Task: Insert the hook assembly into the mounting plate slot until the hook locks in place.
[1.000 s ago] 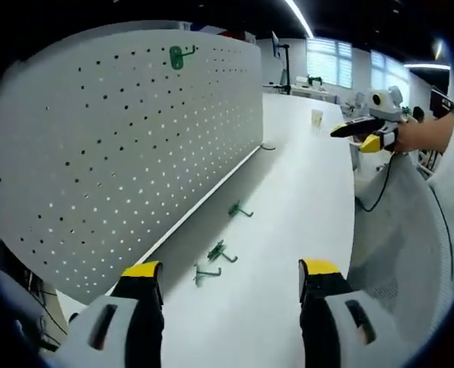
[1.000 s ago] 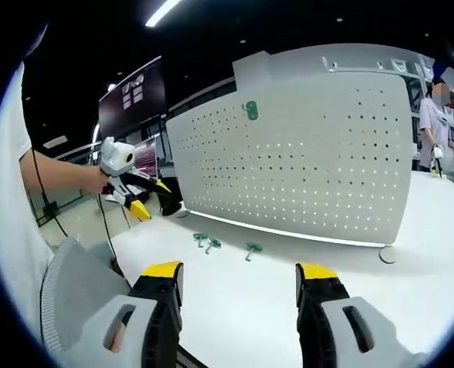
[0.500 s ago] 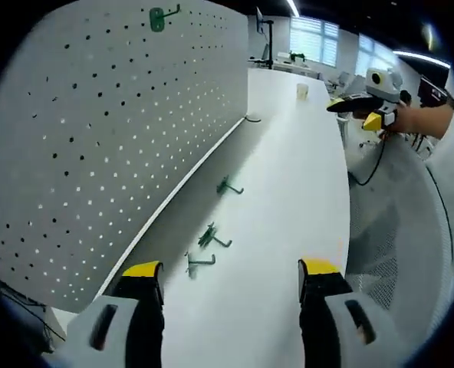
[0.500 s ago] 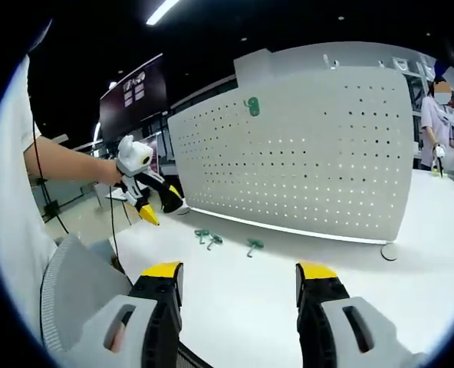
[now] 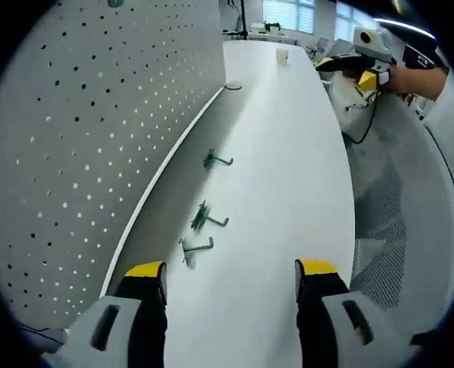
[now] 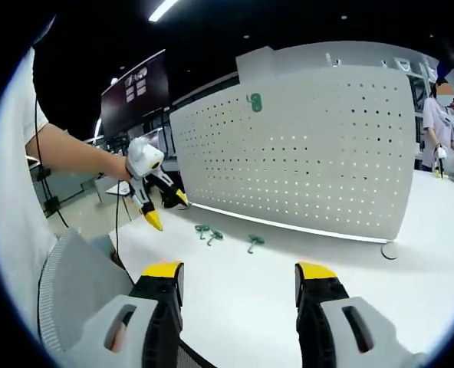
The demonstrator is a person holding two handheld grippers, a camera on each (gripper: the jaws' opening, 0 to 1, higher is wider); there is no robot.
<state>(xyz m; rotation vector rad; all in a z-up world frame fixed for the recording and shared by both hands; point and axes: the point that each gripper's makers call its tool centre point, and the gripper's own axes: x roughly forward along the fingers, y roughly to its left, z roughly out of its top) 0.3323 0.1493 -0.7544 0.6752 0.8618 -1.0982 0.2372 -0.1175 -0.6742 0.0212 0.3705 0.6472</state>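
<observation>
**A:** Ahead of the left gripper [image 5: 231, 280], in the left gripper view, what lies between the jaws?

**B:** The white table [image 5: 288, 176], nothing gripped. The jaws stand wide apart and released, yellow tips up. Just beyond the left jaw's tip lies the nearest green hook [image 5: 194, 249], flat on the table. A little farther ahead is a second green hook [image 5: 205, 220], and farther still a third green hook [image 5: 215, 160]. All three lie apart from each other, in a line near the foot of the white pegboard [image 5: 81, 130], which runs along the left-jaw side.

**A:** And beyond the right jaw?

**B:** Far ahead, toward the upper right, the right gripper [image 5: 342, 65] is held in a person's hand, well apart from the hooks. A small pale cup [image 5: 282, 55] stands at the far end of the table.

**A:** In the right gripper view, how do the jaws stand?

**B:** The right gripper [image 6: 238, 280] is also spread and holding nothing, over bare table. Ahead, between the jaw lines, the three hooks lie by the pegboard's base; the single one [image 6: 253, 242] sits nearer the middle, the other two [image 6: 206, 233] close together to its left. The left gripper [image 6: 164, 211] hangs just left of that pair, tips pointing down, not touching them; its jaws look parted.

**A:** Anything on the pegboard itself?

**B:** A mounted green hook [image 6: 254, 102] high on the panel [image 6: 319, 153]. A person [image 6: 435, 126] stands at the right edge.
</observation>
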